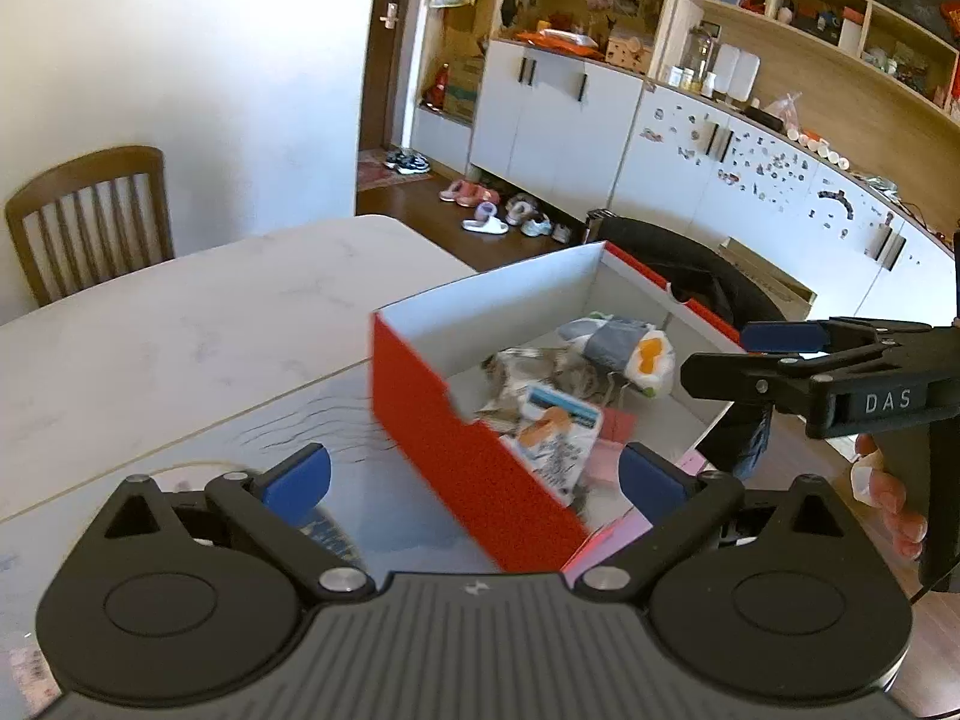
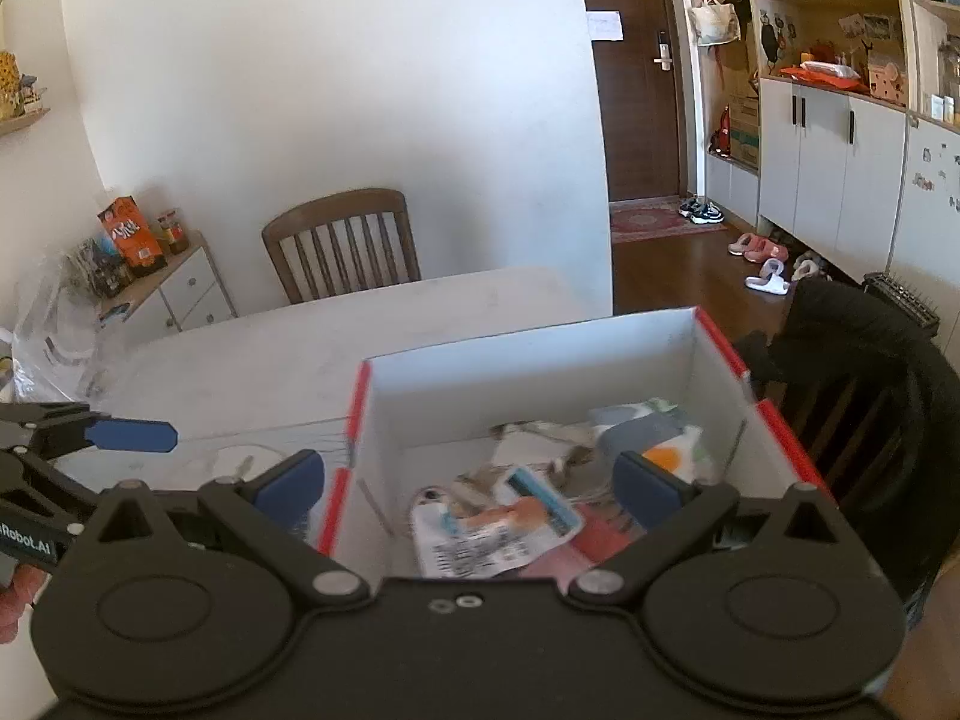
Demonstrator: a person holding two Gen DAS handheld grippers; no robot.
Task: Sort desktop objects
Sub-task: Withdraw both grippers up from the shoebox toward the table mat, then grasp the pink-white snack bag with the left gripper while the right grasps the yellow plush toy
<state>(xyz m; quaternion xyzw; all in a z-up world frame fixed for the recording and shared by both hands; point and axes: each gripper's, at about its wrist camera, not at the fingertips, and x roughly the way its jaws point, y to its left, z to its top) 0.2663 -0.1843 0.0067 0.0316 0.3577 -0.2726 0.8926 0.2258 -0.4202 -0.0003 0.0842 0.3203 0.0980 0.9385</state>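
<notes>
A red cardboard box (image 1: 456, 468) with white inner walls (image 2: 528, 378) stands on the pale table (image 1: 180, 330). It holds several packets, among them a white one with an orange picture (image 1: 555, 432) (image 2: 498, 531) and a grey and white one (image 1: 630, 348) (image 2: 654, 444). My left gripper (image 1: 474, 483) is open over the box's near corner, with nothing between its blue pads. My right gripper (image 2: 471, 489) is open above the box's near edge, also with nothing in it. In the left wrist view the right gripper (image 1: 735, 356) comes in from the right beside the box.
A wooden chair (image 2: 342, 246) stands at the table's far side. A black garment (image 2: 870, 372) hangs over another chair right of the box. A pink sheet (image 1: 630, 528) lies under the box's near end. A hand (image 1: 888, 492) grips the right handle. Cabinets line the far wall.
</notes>
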